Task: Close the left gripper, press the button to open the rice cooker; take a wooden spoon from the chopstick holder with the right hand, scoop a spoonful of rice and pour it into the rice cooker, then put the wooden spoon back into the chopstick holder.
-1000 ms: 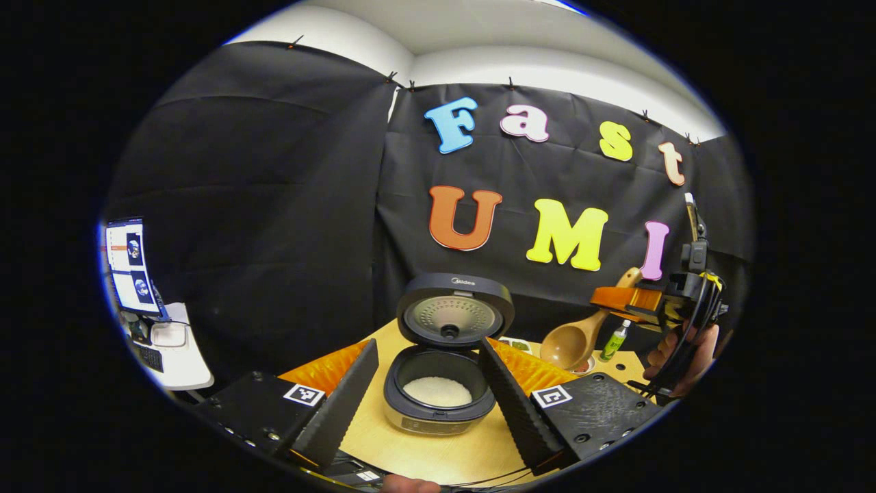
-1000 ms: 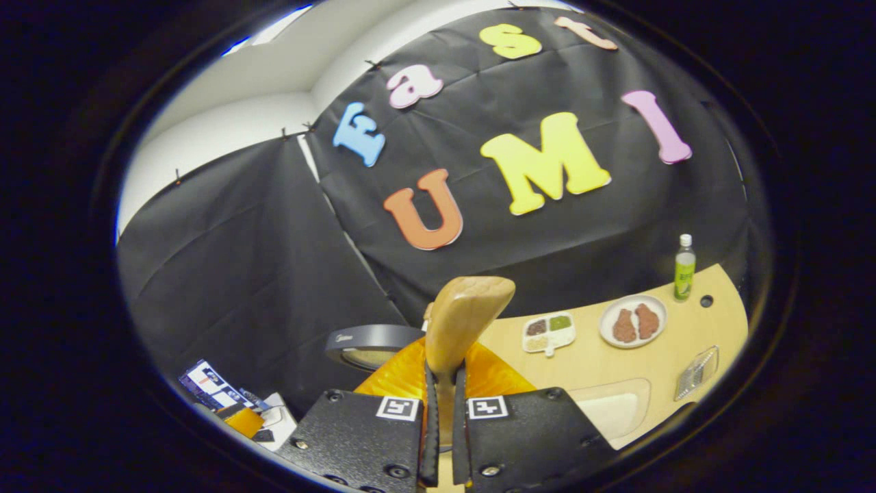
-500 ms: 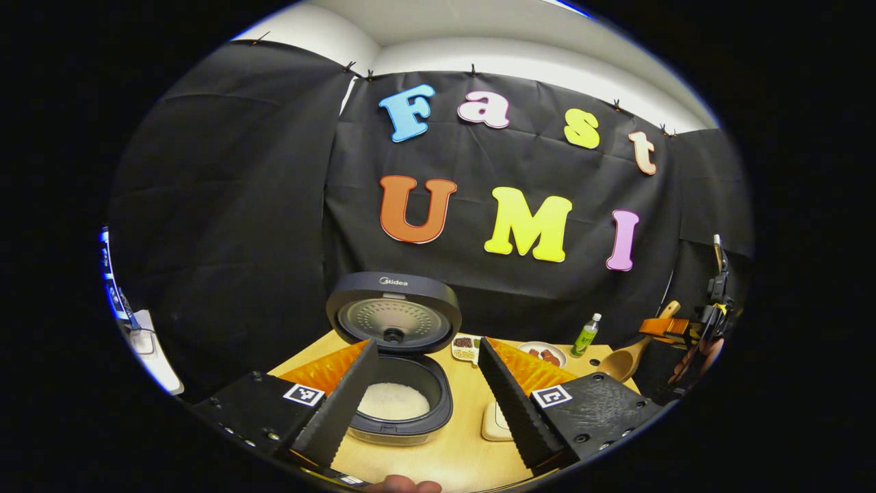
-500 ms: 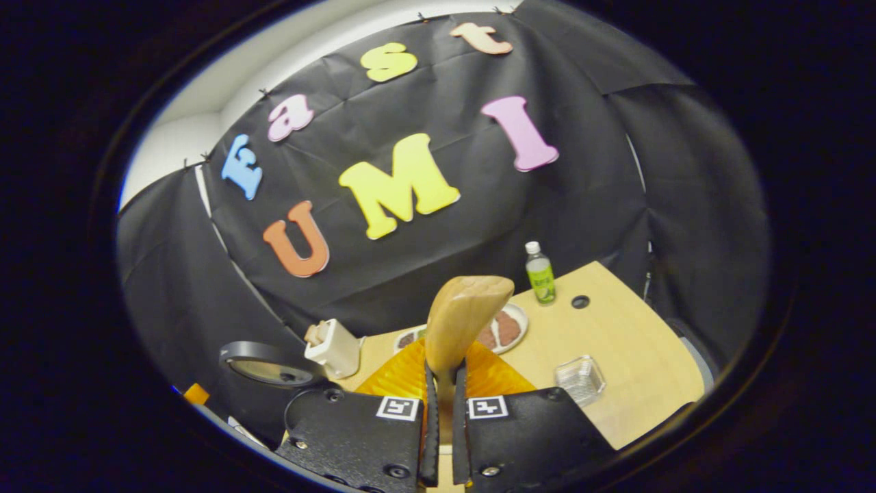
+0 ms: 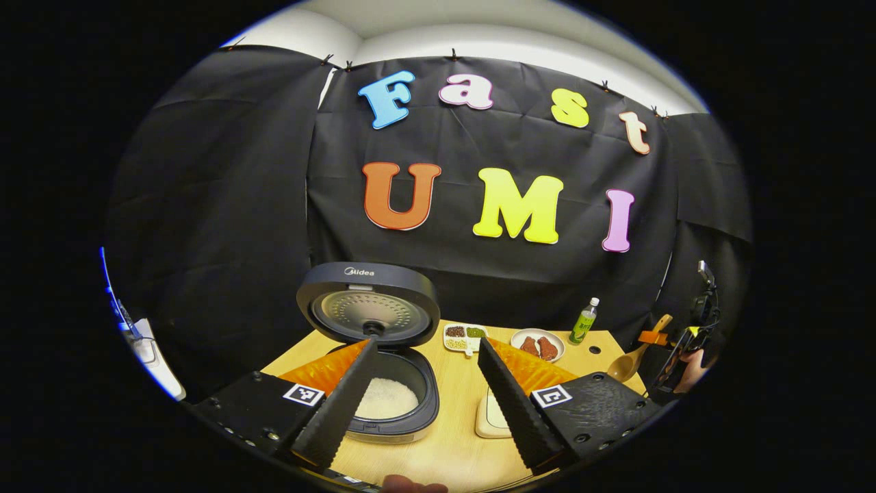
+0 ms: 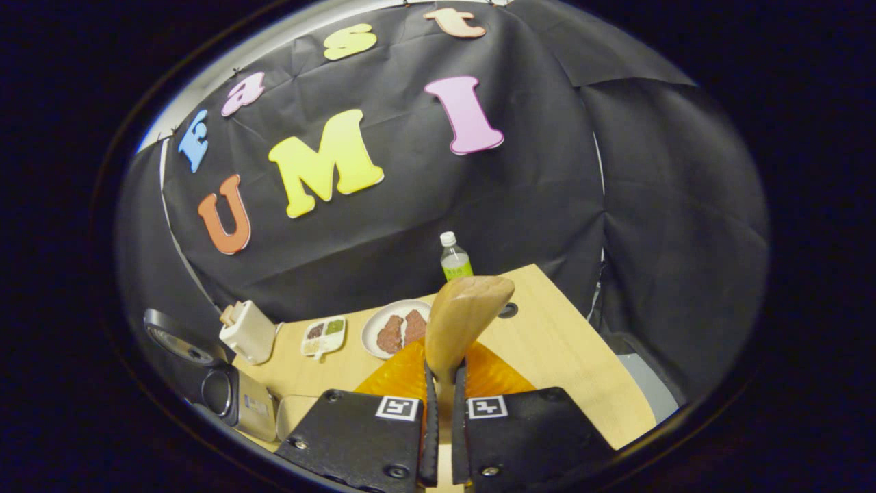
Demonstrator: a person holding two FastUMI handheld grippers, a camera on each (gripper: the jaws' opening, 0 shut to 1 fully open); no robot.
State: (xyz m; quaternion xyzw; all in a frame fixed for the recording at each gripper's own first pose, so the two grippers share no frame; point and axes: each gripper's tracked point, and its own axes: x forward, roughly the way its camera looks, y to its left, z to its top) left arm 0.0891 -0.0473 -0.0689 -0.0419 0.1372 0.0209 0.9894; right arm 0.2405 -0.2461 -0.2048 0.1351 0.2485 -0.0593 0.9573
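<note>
Table [image 5: 458, 383]: pale wood, spread ahead of and below both grippers.
Rice cooker [image 5: 383, 400]: lid already up, white rice in the pot; it sits just ahead of the left gripper, partly behind its left finger. In the right gripper view it lies low and far to that gripper's left [image 6: 236, 400].
Left gripper [image 5: 424, 397]: fingers spread wide with nothing between them, idle over the table.
Right gripper [image 6: 443, 438]: clenched on the wooden spoon, both fingers pressing its handle. In the left gripper view it is far off to the right [image 5: 657, 337], a hand [image 5: 691, 363] behind it.
Wooden spoon [image 6: 465, 322]: bowl sticks out forward past the right fingertips; no rice visible in it from this angle.
Chopstick holder [image 6: 248, 332]: white, well to the left of the right gripper, beside the cooker.
Plate [image 6: 393, 329]: two brown pieces on it, just ahead-left of the spoon bowl.
Small dish [image 6: 323, 335]: three compartments, between plate and holder.
Bottle [image 6: 454, 259]: green, beyond the spoon at the table's back edge.
Step in hand: by my reading, button and pouring look done; the spoon is on its way back.
Next move: swing the right gripper left to the holder, lower the spoon in, then let go.
</note>
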